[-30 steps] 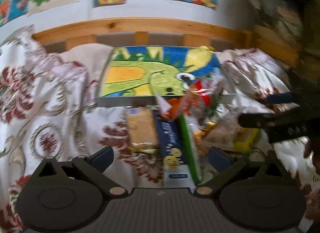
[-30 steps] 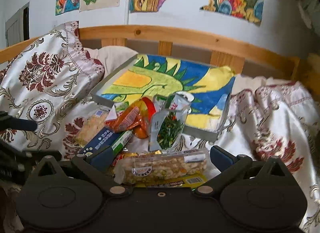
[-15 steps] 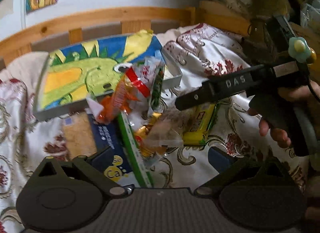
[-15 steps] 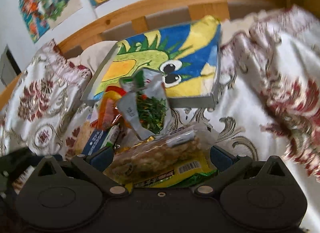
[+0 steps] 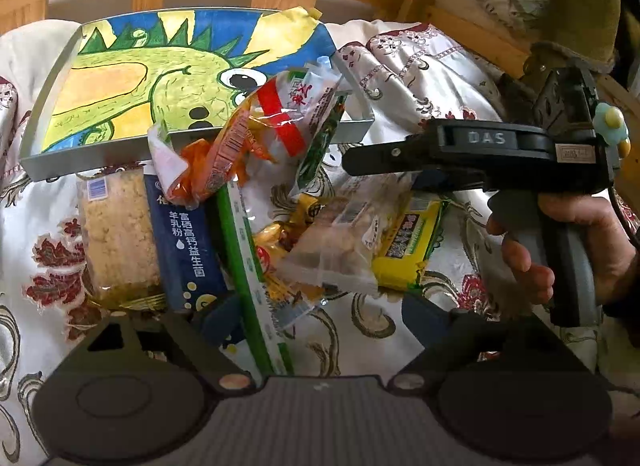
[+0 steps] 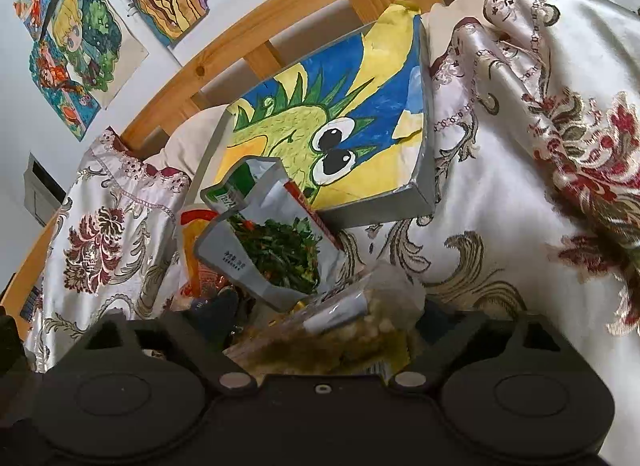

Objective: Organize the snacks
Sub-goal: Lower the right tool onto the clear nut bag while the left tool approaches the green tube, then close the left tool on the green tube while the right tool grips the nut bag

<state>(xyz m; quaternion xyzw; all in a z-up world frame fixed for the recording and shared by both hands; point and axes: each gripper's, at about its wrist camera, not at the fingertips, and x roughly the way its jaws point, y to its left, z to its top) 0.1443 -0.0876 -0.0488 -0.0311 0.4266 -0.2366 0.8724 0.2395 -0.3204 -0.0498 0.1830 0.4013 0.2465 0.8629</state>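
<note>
- My left gripper is closing, nothing pinched; the green-edged packet lies between its fingers, set for a pick.
- My right gripper is closing around the clear nut-bar packet; contact unclear.
- The snack pile sits loose on the floral bedspread, just before the grey tray lined with a dinosaur painting, likely its destination.
</note>
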